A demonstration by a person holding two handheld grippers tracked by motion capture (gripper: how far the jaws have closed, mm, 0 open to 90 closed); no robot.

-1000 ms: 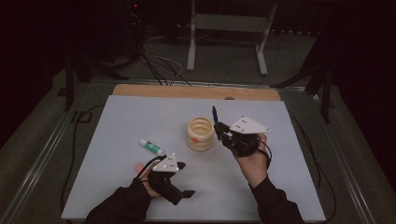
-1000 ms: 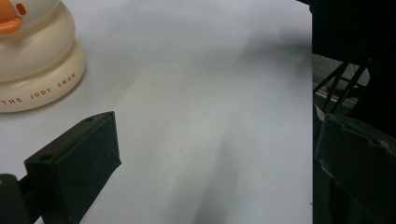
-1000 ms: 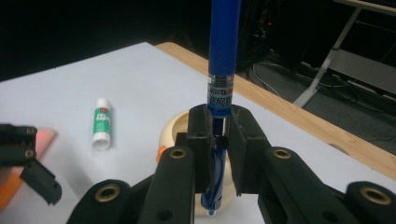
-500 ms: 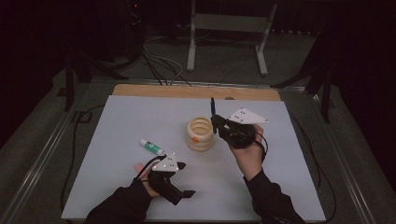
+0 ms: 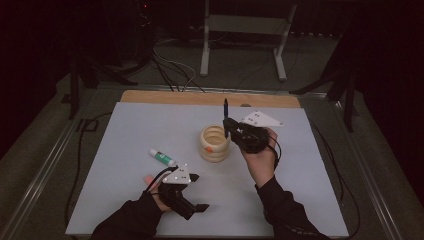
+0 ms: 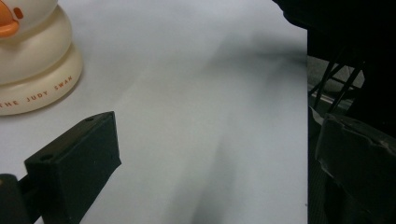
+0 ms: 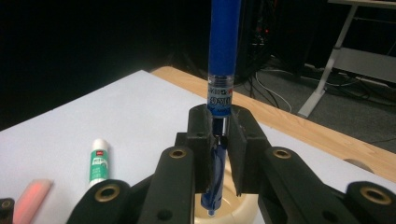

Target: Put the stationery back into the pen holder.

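A blue pen (image 5: pixel 225 109) stands upright with my right gripper (image 5: pixel 231 128) shut on its lower barrel. In the right gripper view the two pads clamp the pen (image 7: pixel 223 56), and its lower tip hangs over the mouth of the cream ringed holder (image 7: pixel 236 211). That holder (image 5: pixel 215 144) stands mid-table, just left of the right gripper. My left gripper (image 5: pixel 198 192) rests near the front of the table, open, with nothing between its jaws. In the left gripper view the holder (image 6: pixel 32 60) sits off to the upper left, well ahead of the left gripper (image 6: pixel 215 154).
A green-and-white glue stick (image 5: pixel 162 156) and a pink eraser (image 5: pixel 148 178) lie left of the holder, near the left hand. Both show in the right gripper view: glue stick (image 7: pixel 99 161), eraser (image 7: pixel 31 196). A wooden strip (image 5: pixel 210 98) edges the far side of the grey mat.
The right gripper has carried the pen a little farther back and left, closer to the holder, and the pen stands more upright. The left hand has stayed put.
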